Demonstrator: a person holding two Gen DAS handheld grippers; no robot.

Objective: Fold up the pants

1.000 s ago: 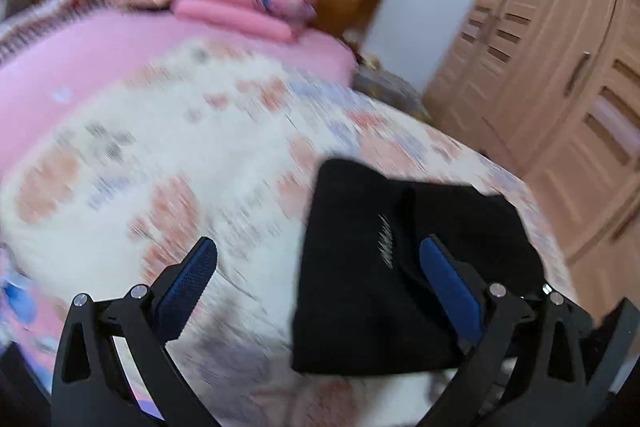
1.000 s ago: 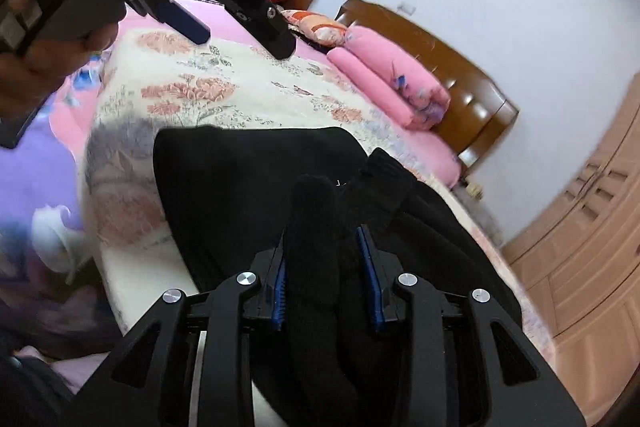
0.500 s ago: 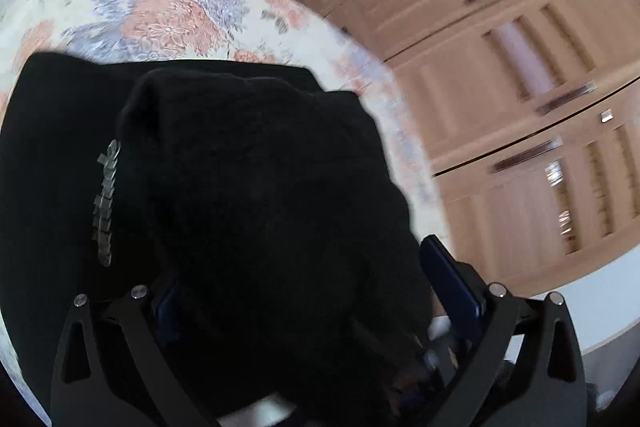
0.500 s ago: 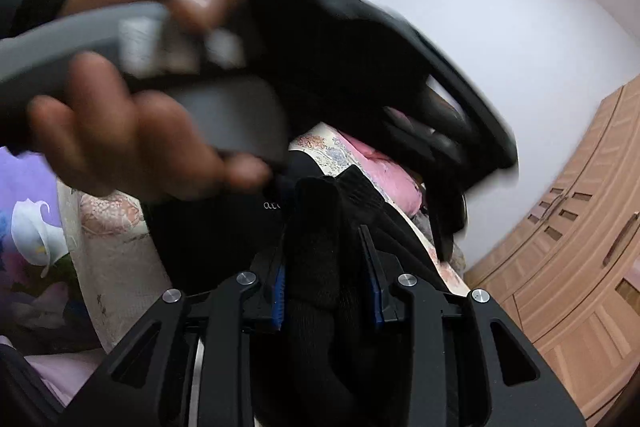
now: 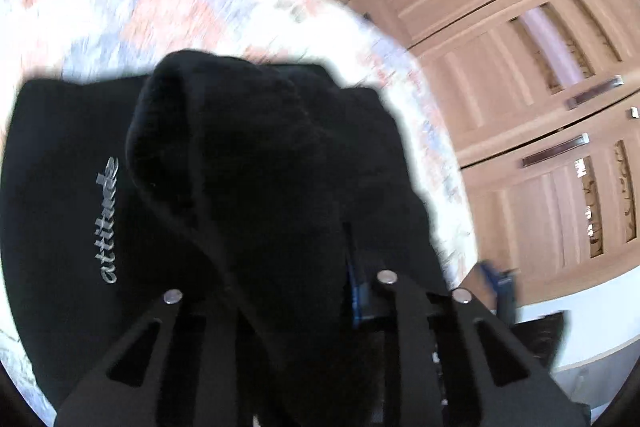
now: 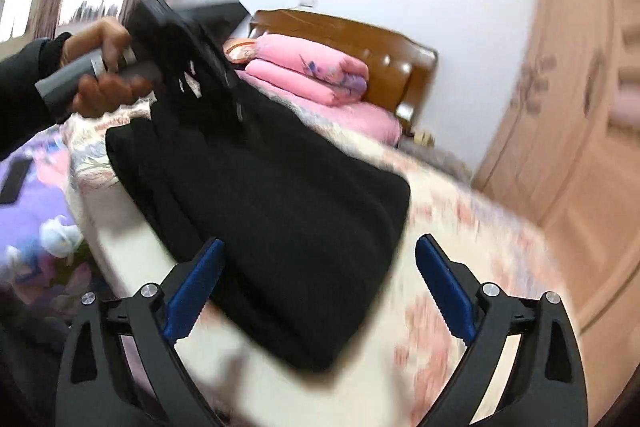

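The black pants [image 6: 280, 211] lie folded on the floral bedspread [image 6: 472, 267], their long axis running from the near bed edge, between the right tool's [image 6: 318, 287] wide-apart blue pads [image 6: 192, 291], up and away toward the left tool [image 6: 188, 63]. In the left wrist view a thick fold of the pants [image 5: 240, 187] bulges straight ahead of the left tool [image 5: 280, 291], whose jaws are clamped on it, with the "attitude" lettering [image 5: 107, 219] lying to its left.
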